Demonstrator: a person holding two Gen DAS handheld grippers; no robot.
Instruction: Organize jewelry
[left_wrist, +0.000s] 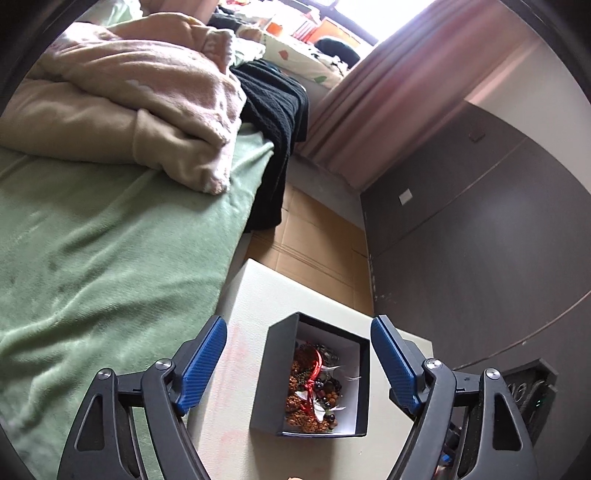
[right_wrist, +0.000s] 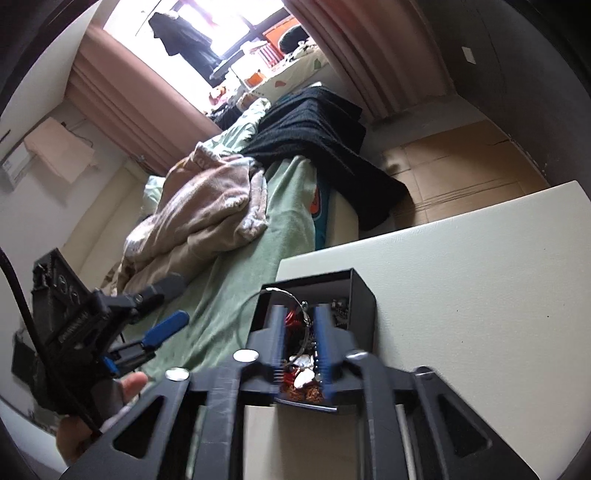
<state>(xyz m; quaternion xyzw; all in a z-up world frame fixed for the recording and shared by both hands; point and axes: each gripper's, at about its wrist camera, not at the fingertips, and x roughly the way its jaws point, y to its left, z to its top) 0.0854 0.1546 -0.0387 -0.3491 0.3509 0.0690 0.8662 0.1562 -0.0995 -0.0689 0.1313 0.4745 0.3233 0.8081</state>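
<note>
My left gripper (left_wrist: 299, 363) hangs wide open above the black box (left_wrist: 266, 387) of beads on the counter (left_wrist: 258, 295), its long axis pointing away, while my right gripper (right_wrist: 299, 347) sits narrowed inside around a thin silver bangle (right_wrist: 291, 297).

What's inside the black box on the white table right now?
The black box holds a tangle of jewelry: brown and dark beads, red cord. The right gripper reaches into it near a thin silver bangle. Lower layers are hidden.

Green-sheeted bed (left_wrist: 92, 240) beside pink curtains (left_wrist: 388, 92), bright window (right_wrist: 207, 26).
</note>
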